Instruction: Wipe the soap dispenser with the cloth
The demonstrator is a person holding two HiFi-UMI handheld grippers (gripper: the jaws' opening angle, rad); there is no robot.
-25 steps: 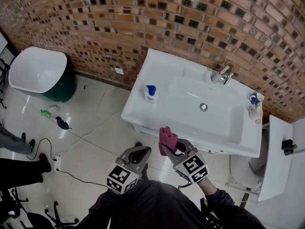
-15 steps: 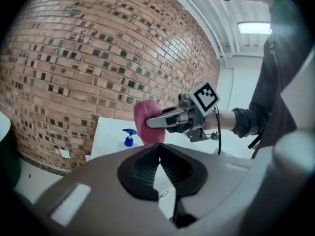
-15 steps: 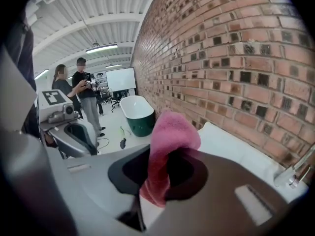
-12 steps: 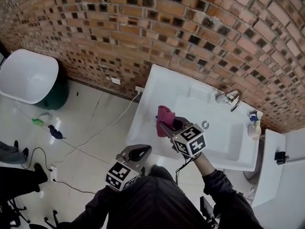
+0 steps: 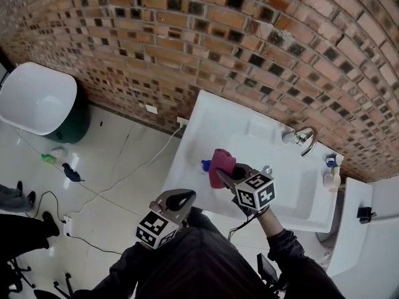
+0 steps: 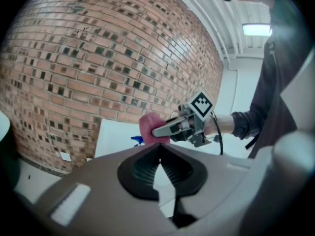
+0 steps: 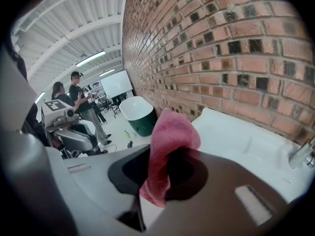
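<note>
The soap dispenser stands on the left rim of the white sink; only its blue pump shows from behind the pink cloth. My right gripper is shut on that cloth and holds it over the sink's left part, right beside the dispenser. In the right gripper view the cloth hangs folded from the right gripper. My left gripper is shut and empty, low, in front of the sink. The left gripper view shows its jaws closed, with the cloth and blue pump beyond.
A faucet sits at the sink's back right, bottles at its right end. A white stand is on the right. A white tub, small items and cables lie on the floor at left. Brick wall behind; people far off.
My right gripper has carried the cloth from the sink's front edge forward over the basin, up to the blue dispenser. The left gripper has stayed low near the person's body.
</note>
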